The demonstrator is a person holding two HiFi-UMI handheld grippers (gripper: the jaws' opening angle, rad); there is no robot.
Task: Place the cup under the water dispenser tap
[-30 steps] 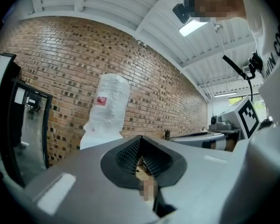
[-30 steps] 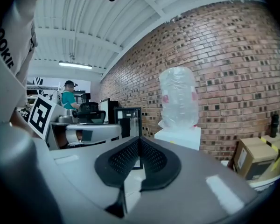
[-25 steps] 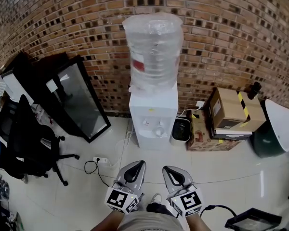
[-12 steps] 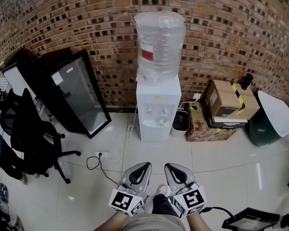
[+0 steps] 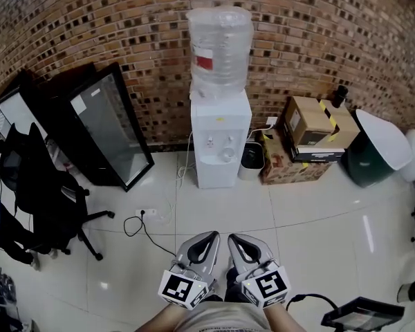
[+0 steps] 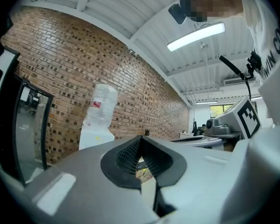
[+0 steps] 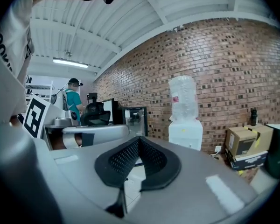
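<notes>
The white water dispenser (image 5: 220,144) stands against the brick wall with a clear bottle (image 5: 220,47) on top and its taps (image 5: 226,152) facing me. It also shows as the dispenser (image 6: 97,129) in the left gripper view and the dispenser (image 7: 184,125) in the right gripper view. I see no cup in any view. My left gripper (image 5: 211,236) and right gripper (image 5: 232,239) are held side by side over the tiled floor, well short of the dispenser. Left gripper (image 6: 140,139) and right gripper (image 7: 139,140) both have their jaws together with nothing between them.
A black-framed glass panel (image 5: 107,133) leans on the wall at left, with a black office chair (image 5: 45,199) nearer me. A power strip and cable (image 5: 142,216) lie on the floor. A small black bin (image 5: 249,159), cardboard boxes (image 5: 308,126) and a green bin (image 5: 373,154) sit right of the dispenser.
The dispenser now looks smaller and higher in the head view, with more floor between it and the grippers. Both grippers stay shut, side by side.
</notes>
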